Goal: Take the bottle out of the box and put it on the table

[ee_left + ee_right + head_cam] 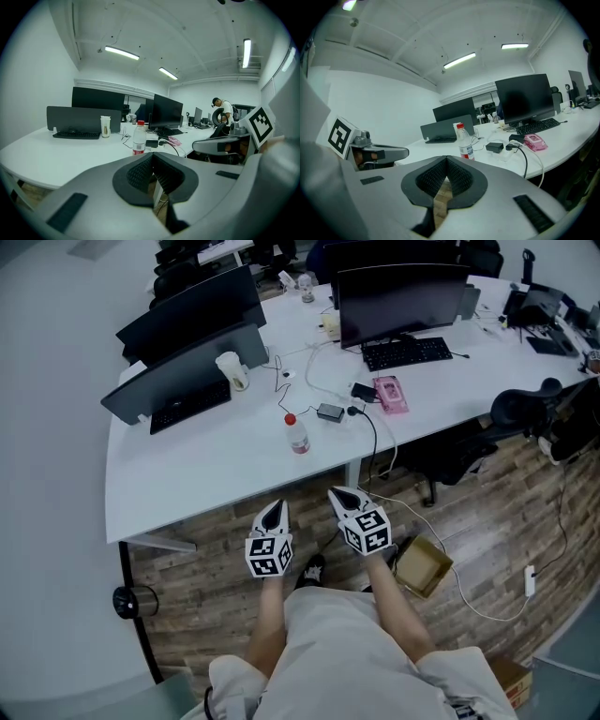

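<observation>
Box (424,565) on floor (211,589), head view only; bottle (297,435) upright on tbl (216,465).

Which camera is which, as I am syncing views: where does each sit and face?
Head view: on the person's head, looking steeply down at the table, bottle and box; shows forearms, left gripper, right gripper, lap.
Left gripper view: on the left gripper, looking along its shut jaws across the table; right gripper at the right.
Right gripper view: on the right gripper, facing likewise; left gripper at the left.
Shared: both gripper views see the bottle.
</observation>
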